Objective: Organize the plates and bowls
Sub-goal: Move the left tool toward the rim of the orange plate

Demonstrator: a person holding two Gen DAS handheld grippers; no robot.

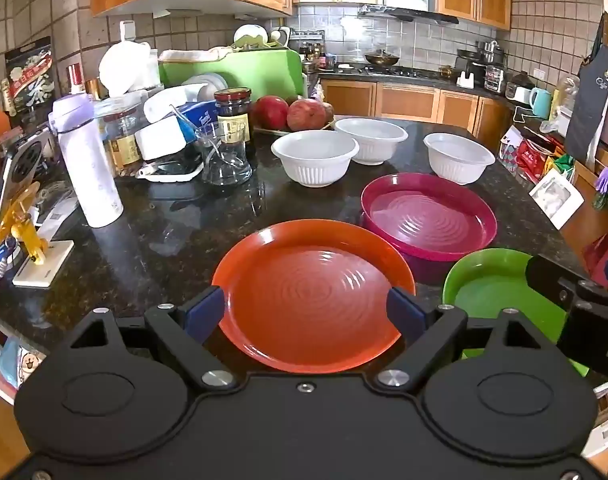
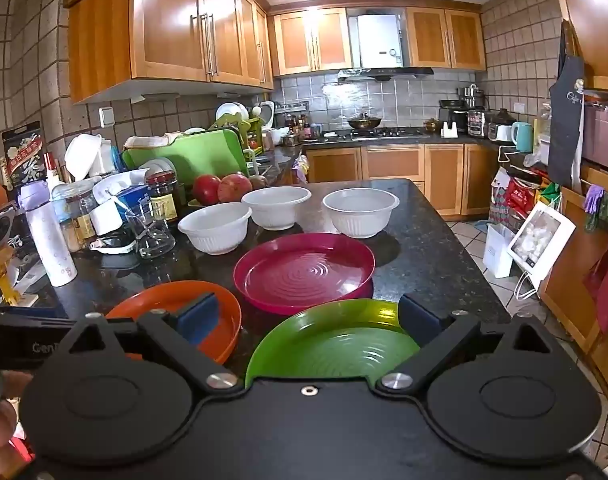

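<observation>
Left to right on the granite counter [image 1: 176, 240]: orange plate [image 1: 312, 300] at 6 o'clock under left gripper [image 1: 310, 312], green plate [image 2: 336, 340] under right gripper [image 2: 310, 320], both spread wide, holding nothing. Risk: slick rims skidding toward the magenta plate [image 2: 304, 272] at 12.

A kitchen is seen evenly and brightly lit from overhead, with white glare thrown on the glossy upper cabinets [image 2: 176, 20] at 11 o'clock of the right wrist view and on the ceiling at 12 o'clock. Curved highlights are carried by the ringed orange plate [image 1: 312, 296], magenta plate [image 2: 304, 272] and green plate [image 2: 336, 340], and soft reflections are held by the dark stone counter [image 2: 424, 256]. Strong fisheye bending is shown at 3 and 9 o'clock, where tiled walls bow, and edge detail is softened.
</observation>
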